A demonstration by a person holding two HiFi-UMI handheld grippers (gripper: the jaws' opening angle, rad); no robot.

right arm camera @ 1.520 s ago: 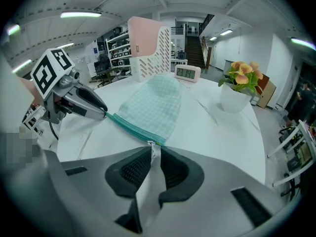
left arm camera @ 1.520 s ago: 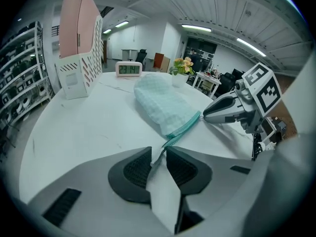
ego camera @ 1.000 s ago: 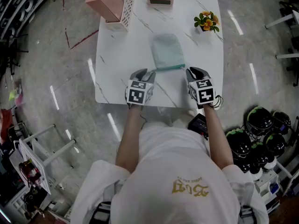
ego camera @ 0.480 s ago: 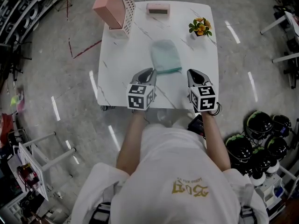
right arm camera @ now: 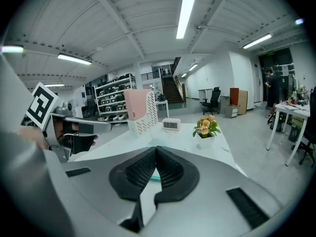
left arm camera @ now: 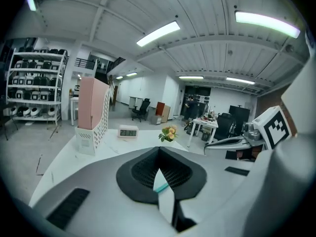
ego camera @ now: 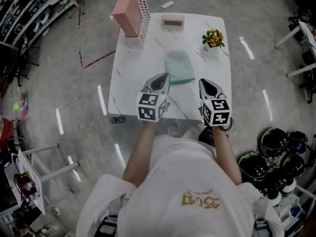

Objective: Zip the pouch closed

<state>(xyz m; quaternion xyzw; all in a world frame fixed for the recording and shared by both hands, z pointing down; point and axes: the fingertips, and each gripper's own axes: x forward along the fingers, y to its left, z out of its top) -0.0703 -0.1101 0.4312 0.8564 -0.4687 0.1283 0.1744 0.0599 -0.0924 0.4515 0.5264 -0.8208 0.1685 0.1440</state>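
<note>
The pale green pouch lies flat in the middle of the white marble table, its darker teal zip edge toward me. Both grippers hang in the air above the table's near edge, short of the pouch and touching nothing. My left gripper is shut and empty, left of the pouch's near corner. My right gripper is shut and empty, to the pouch's right. In the left gripper view the jaws meet, and a teal sliver of the pouch shows below them. The right gripper view shows its jaws pressed together.
A pink file holder stands at the table's far left corner. A small pink clock sits at the far edge and a flower pot at the far right. Black helmets lie on the floor to the right.
Both grippers have risen from the table near the pouch's zip edge and their jaws have closed. The pouch has stayed in place.
</note>
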